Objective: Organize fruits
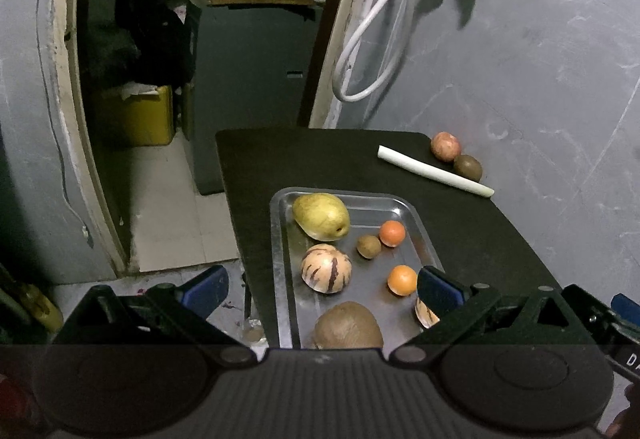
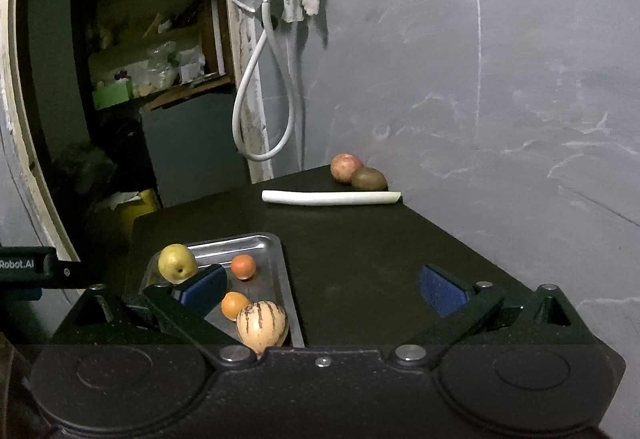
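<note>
Striped fruit [image 2: 262,325] beside open right claw [image 2: 322,289]

In the left wrist view, the left claw's [image 1: 320,293] right finger is covering most of a striped fruit [image 1: 425,314] at the tray's near right corner, so only a sliver is showing. The claw body is cutting off the lower part of the brown fruit [image 1: 347,326] and hiding the near rim of the metal tray [image 1: 280,239]. In the right wrist view, the right claw's [image 2: 322,291] left finger is hiding part of the tray and the base of the yellow pear [image 2: 177,263], while its body is covering the bottom of the striped melon [image 2: 262,325]. The shelf clutter [image 2: 160,67] beyond the doorway is looking too dim and blurred to identify.
</note>
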Demonstrator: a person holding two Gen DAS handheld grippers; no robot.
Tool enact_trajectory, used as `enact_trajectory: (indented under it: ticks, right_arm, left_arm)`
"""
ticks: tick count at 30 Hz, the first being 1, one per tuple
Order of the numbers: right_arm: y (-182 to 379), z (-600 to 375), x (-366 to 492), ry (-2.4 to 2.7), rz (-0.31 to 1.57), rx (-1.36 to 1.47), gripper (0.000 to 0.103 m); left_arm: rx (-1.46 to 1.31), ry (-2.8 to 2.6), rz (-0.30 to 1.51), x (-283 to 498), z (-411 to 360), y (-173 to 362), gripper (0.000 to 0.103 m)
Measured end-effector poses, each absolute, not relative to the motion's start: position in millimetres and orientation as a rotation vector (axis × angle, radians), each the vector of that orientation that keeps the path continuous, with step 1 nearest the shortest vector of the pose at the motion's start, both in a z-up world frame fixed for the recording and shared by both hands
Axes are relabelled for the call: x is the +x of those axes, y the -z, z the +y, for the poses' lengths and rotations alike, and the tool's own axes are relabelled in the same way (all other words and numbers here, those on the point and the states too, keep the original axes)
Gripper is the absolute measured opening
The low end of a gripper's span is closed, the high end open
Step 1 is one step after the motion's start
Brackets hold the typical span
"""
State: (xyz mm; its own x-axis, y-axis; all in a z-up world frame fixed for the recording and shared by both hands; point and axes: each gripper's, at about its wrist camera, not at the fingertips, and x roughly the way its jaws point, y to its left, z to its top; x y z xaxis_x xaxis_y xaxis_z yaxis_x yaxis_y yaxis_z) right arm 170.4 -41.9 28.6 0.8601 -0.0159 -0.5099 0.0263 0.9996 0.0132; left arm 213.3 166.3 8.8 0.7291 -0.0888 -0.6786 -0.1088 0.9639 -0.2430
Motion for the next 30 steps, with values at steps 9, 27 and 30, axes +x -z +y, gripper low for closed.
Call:
enact_trajectory:
  ticks: [9,27,30]
  right_arm:
    - [-28.3,-43.6,158.9,0.011,0.515,0.032,0.102]
    - [-27.9,-53.7,142.9,-0.049,0.478,0.024,0.102]
    - [-27.5,-55.6,141.1,-0.071,0.478,0.019,0.102]
  left_arm:
    - [-0.246,-0.015,0.701,188.7,162.0,-10.6,0.102]
    - [-0.210,-0.049,0.651,160.6,152.0,-13.9,0.102]
    - [-0.201,-0.059,0.653,155.9,147.7,-14.2,0.102]
